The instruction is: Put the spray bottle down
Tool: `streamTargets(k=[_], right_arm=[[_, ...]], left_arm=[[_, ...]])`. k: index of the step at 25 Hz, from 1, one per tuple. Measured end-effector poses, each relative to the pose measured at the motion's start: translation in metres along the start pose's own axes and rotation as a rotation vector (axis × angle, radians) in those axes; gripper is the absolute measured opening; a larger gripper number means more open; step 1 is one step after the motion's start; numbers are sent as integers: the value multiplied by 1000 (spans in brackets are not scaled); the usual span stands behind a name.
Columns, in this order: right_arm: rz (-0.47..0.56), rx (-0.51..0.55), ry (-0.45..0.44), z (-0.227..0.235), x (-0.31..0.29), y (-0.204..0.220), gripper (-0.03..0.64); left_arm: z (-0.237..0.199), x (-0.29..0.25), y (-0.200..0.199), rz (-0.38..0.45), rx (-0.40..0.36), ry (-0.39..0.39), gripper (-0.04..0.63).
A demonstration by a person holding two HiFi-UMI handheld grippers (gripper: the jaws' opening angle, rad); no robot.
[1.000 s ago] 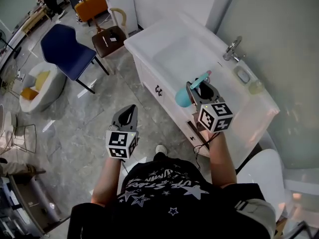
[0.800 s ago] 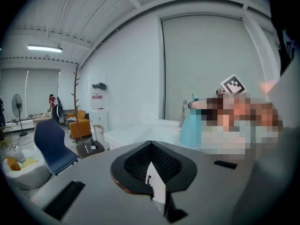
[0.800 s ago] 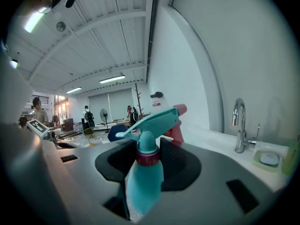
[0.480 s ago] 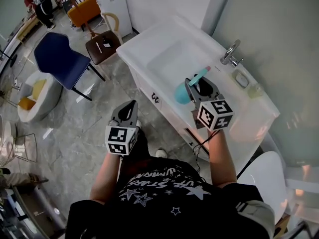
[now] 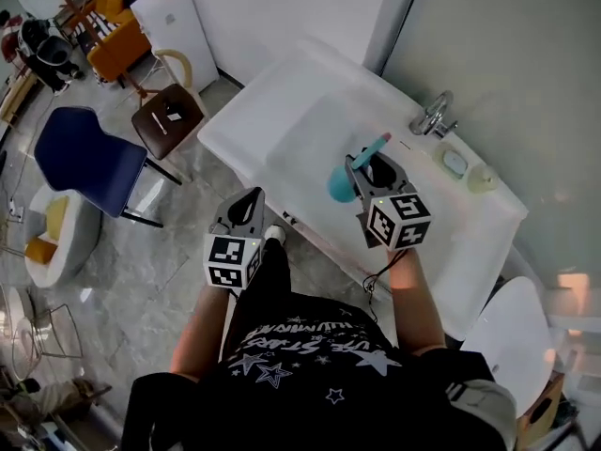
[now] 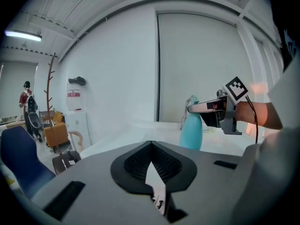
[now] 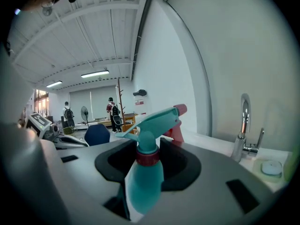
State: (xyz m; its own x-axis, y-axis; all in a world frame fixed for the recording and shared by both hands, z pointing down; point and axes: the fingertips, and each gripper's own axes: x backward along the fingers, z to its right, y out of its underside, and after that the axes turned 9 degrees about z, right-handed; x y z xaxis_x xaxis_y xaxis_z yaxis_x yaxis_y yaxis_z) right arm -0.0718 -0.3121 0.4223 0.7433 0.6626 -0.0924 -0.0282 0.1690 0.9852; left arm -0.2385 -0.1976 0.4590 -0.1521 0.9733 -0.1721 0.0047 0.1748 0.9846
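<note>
The right gripper (image 5: 374,169) is pinching the bottle (image 5: 342,184) between its jaws; released too high above the counter (image 5: 282,111), it may be toppling; the left gripper (image 5: 246,207) is holding its jaws pressed together, empty.

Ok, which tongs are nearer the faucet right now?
Right. The right tongs, gripping the spray bottle, are over the basin, just short of the faucet. The left tongs are out at the counter's front edge, clearly farther from it.
</note>
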Motion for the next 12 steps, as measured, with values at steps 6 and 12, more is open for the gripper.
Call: streamTargets(k=[6, 12], right_arm=[[-8, 2, 91, 26, -70, -1, 163], [-8, 10, 175, 60, -124, -14, 163]], left_arm=[[-56, -79, -13, -26, -13, 89, 15], [-93, -150, -27, -32, -49, 182, 15]])
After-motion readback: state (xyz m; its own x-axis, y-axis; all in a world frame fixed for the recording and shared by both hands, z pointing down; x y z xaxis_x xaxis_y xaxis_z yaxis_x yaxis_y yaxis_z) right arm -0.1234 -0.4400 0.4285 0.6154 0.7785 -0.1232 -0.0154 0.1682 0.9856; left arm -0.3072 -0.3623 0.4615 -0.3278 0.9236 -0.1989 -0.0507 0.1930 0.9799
